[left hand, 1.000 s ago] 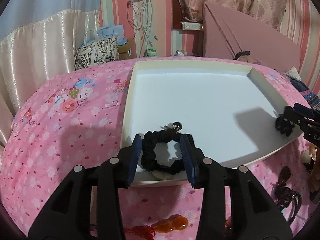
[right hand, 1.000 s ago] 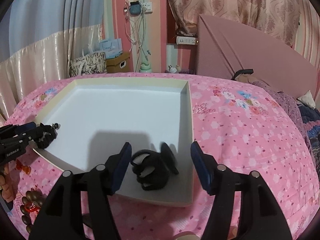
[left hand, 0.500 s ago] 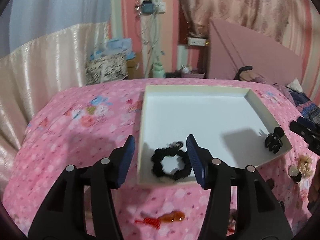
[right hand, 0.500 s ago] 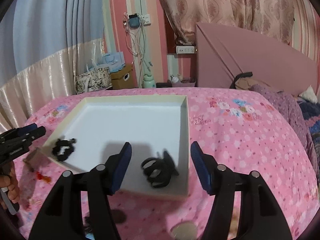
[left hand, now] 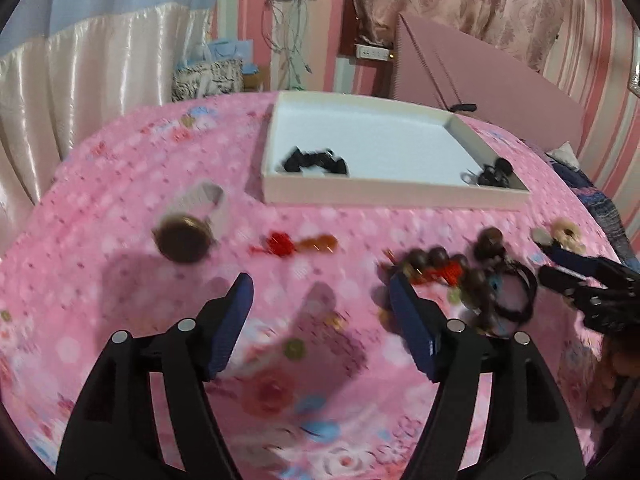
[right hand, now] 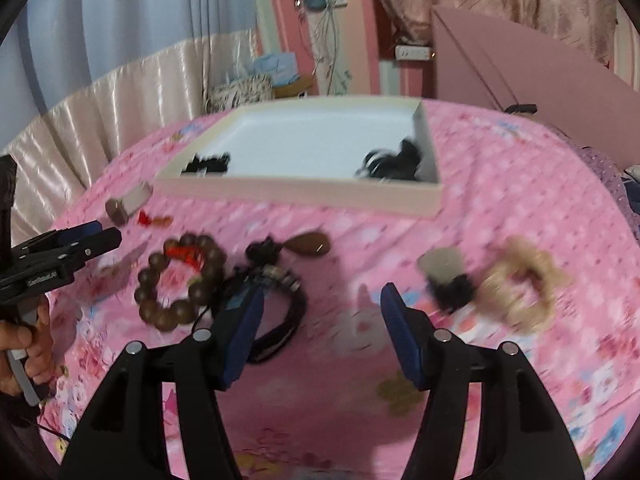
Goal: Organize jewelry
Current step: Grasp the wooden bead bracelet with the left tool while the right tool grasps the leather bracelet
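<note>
Both views are smeared by motion blur. The left claw [left hand: 322,316] hangs over the pink floral bedspread [left hand: 120,184] with nothing between its blue pads; its jaws are opening and stand wide apart. The right claw [right hand: 322,320] is also apart and empty, above bare bedspread between 2 clusters of jewelry.

The white tray [left hand: 392,194] lies on the bed beyond both claws. Inside it, a black scrunchie [left hand: 316,162] sits near the front left corner and a black hair claw clip [right hand: 394,164] sits in the front right corner, against the side wall.

The rest of the jewelry lies loose on the bedspread in front of the tray. A brown wooden bead bracelet [right hand: 180,280] with a red tassel lies left of the right claw, touching a coil of black cord bracelets [right hand: 280,304] just beside the claw's left pad. A brown teardrop pendant [right hand: 310,244] lies beyond them. To the right are a beige scrunchie [right hand: 520,284] and a small black clip [right hand: 452,290] beside it. A red knot with an amber gourd charm [left hand: 296,244] and a round dark compact-like object [left hand: 184,236] lie nearer the tray's left corner.

A hand [right hand: 24,340] grips the left tool's handle at the edge of the right view.
</note>
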`<state>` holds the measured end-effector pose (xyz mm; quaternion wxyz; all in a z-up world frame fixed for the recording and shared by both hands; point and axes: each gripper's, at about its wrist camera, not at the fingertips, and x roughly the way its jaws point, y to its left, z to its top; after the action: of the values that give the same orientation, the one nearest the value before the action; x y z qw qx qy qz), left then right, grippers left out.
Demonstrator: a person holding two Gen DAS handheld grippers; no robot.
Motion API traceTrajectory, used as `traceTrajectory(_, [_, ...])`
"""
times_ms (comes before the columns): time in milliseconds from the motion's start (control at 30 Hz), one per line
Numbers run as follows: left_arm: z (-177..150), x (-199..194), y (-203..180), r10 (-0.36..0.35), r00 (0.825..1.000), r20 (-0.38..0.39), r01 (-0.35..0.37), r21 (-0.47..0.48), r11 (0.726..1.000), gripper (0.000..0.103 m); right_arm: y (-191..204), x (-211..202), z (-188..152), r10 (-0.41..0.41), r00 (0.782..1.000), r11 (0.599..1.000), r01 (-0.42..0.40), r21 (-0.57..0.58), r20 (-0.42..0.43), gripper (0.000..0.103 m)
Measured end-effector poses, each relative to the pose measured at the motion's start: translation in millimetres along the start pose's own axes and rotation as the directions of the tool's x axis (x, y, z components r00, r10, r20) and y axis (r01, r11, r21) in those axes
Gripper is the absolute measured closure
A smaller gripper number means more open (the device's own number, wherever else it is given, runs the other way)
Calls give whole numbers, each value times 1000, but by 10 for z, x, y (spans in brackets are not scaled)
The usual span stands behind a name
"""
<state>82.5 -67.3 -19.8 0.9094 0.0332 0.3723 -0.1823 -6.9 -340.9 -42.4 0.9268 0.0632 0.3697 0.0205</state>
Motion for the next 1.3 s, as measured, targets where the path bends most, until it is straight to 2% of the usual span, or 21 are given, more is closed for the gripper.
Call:
traceTrajectory(67, [-52, 30, -93, 6, 1000, -8, -6, 17, 1000, 32, 31, 102, -22, -11, 1000, 1000, 11, -1, -28, 47])
traceTrajectory(133, [-77, 63, -137, 9, 1000, -17, -9, 28, 1000, 32, 55, 194, -16, -21, 998, 1000, 20, -13, -62, 68])
traceTrajectory(167, [-86, 85, -142, 7, 1000, -24, -7, 26, 1000, 32, 74, 233, -18, -24, 997, 1000, 23, -19, -75, 74])
traceTrajectory(200, [-93, 108, -148, 6, 999, -32, -5, 23, 1000, 32, 92, 248, -22, -22, 996, 999, 20, -30, -82, 86])
traceTrajectory(233, [-93, 128, -157, 3, 999, -39, -2, 23, 1000, 32, 110, 241, -27, -27, 996, 999, 23, -48, -83, 91])
traceTrajectory(367, [-113, 158, -182, 0, 999, -46, 2, 35, 999, 32, 8, 128, -71, -36, 998, 999, 35, -27, -59, 93])
traceTrajectory(433, [-107, 164, -204, -2, 999, -47, 4, 42, 999, 32, -156, 26, -75, -100, 995, 995, 101, 7, -23, 93])
traceTrajectory(533, [-112, 175, -255, -23, 999, -49, 26, 59, 998, 32, -331, -12, -69, -86, 996, 995, 87, 51, -16, 93])
traceTrajectory(633, [-106, 209, -307, -27, 998, -54, 31, 72, 997, 33, -347, 18, -82, -77, 997, 995, 78, 55, -24, 93])
traceTrajectory(833, [-74, 404, -473, -34, 992, -119, 49, 119, 992, 33, -314, 89, -72, -72, 996, 996, 74, 43, -46, 93])
traceTrajectory(933, [-59, 465, -569, -25, 991, -132, 45, 154, 987, 42, -318, 98, -77, -69, 996, 996, 71, 46, -48, 92])
traceTrajectory(1033, [-37, 495, -609, -38, 991, -132, 59, 161, 985, 59, -317, 92, -75, -69, 997, 996, 71, 47, -47, 92])
traceTrajectory(1100, [-26, 468, -602, -44, 992, -115, 61, 146, 987, 86, -318, 102, -81, -66, 997, 996, 69, 52, -50, 92])
traceTrajectory(1200, [-27, 427, -511, -105, 989, -104, 114, 80, 990, 86, -334, 92, -86, -64, 997, 996, 67, 66, -45, 92])
traceTrajectory(1300, [-48, 336, -480, -97, 993, -66, 101, 61, 993, 86, -360, 76, -93, -66, 997, 995, 68, 77, -36, 92])
